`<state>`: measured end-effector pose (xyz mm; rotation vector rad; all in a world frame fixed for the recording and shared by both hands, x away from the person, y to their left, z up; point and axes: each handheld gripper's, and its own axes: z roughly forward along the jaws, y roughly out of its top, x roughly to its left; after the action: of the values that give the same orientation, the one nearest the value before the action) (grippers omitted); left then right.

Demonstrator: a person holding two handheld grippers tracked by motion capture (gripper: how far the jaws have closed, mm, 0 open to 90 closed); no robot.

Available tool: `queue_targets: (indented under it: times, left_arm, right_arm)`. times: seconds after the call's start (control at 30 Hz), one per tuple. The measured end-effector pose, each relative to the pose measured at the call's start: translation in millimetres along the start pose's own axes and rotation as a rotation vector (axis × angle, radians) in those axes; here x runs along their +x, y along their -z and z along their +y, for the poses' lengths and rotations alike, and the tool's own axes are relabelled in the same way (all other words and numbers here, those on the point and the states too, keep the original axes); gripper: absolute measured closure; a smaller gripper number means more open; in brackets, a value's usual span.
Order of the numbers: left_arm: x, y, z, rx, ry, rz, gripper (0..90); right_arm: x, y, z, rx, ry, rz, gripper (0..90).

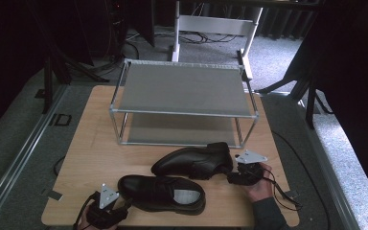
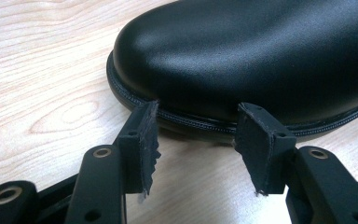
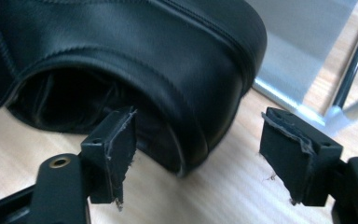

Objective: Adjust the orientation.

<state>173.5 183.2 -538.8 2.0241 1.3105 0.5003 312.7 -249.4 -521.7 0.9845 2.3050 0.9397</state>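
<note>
Black leather all over this one: two dress shoes sit on the wooden table (image 1: 91,143) in front of a metal shoe rack (image 1: 182,91). The near shoe (image 1: 163,191) lies along the front edge with its toe pointing at the left gripper (image 1: 120,207). Those jaws are spread apart, tips right at the welt of the toe cap, not pinching anything. The far shoe (image 1: 191,162) sits closer to the rack, heel toward the right gripper (image 1: 230,176). That one's jaws are wide apart too; one pad (image 3: 121,140) is at the heel opening, the other hangs out beside the heel, clear of the leather.
</note>
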Motion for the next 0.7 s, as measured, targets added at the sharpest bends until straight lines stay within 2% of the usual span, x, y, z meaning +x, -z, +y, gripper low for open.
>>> queue_targets:
  times: [0.23, 0.33, 0.4, 0.47, 0.63, 0.7]
  left_arm:
    - [6.5, -6.6, 5.6, -0.002, 0.009, -0.014, 49.2]
    - [8.8, -9.9, 8.9, -0.002, 0.004, -0.015, 49.1]
    - [10.0, -11.8, 10.8, -0.003, 0.0, -0.016, 49.1]
    - [11.4, -14.3, 13.2, -0.004, -0.003, -0.016, 49.1]
    - [14.1, -20.9, 20.1, -0.003, -0.012, -0.013, 49.1]
    - [14.7, -22.9, 22.4, -0.003, -0.017, -0.011, 49.1]
  right_arm:
    - [4.1, -14.1, 15.4, 0.02, 0.064, -0.033, 26.3]
    - [5.7, -17.1, 19.4, 0.02, 0.074, -0.039, 29.0]
    - [5.9, -17.6, 20.1, 0.015, 0.073, -0.052, 32.6]
    - [5.5, -15.0, 20.0, 0.003, 0.071, -0.05, 41.4]
    - [6.3, -8.8, 20.6, -0.029, 0.082, -0.086, 53.9]
    - [8.4, -6.9, 23.3, -0.023, 0.091, -0.105, 56.7]
